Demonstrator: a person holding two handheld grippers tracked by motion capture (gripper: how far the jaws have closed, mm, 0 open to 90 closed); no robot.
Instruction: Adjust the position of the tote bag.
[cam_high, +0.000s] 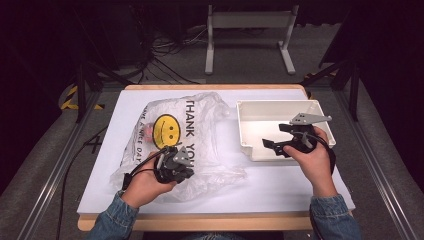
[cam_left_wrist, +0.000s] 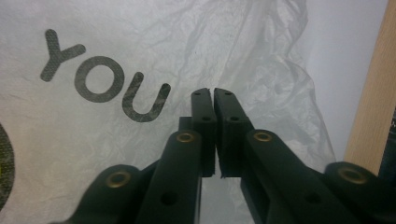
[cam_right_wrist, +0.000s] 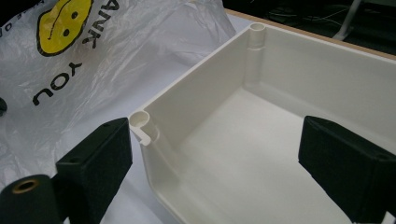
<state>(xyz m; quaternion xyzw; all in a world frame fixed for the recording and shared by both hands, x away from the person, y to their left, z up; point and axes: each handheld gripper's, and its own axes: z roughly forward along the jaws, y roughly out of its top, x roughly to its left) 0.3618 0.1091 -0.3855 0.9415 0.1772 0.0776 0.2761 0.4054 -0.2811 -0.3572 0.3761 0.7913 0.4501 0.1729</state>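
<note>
A crumpled clear plastic bag (cam_high: 205, 125) printed with a yellow smiley (cam_high: 166, 129) and "THANK YOU" lies on the white table top (cam_high: 280, 185) at left. My left gripper (cam_high: 186, 167) rests on the bag's near part. In the left gripper view its jaws (cam_left_wrist: 214, 93) are pressed together just past the word "YOU" on the bag (cam_left_wrist: 140, 42); I cannot tell whether film is caught between them. My right gripper (cam_high: 275, 137) hovers at the front left corner of a white bin (cam_high: 275, 103). Its jaws (cam_right_wrist: 219, 158) stand wide apart, with the bin's corner (cam_right_wrist: 196, 98) between them untouched.
The bin looks empty inside and sits at the table's right, close to the bag (cam_right_wrist: 116, 60). A wooden edge (cam_left_wrist: 369, 93) borders the table top. Beyond the table stand a white frame (cam_high: 250, 35) and cables on a dark floor.
</note>
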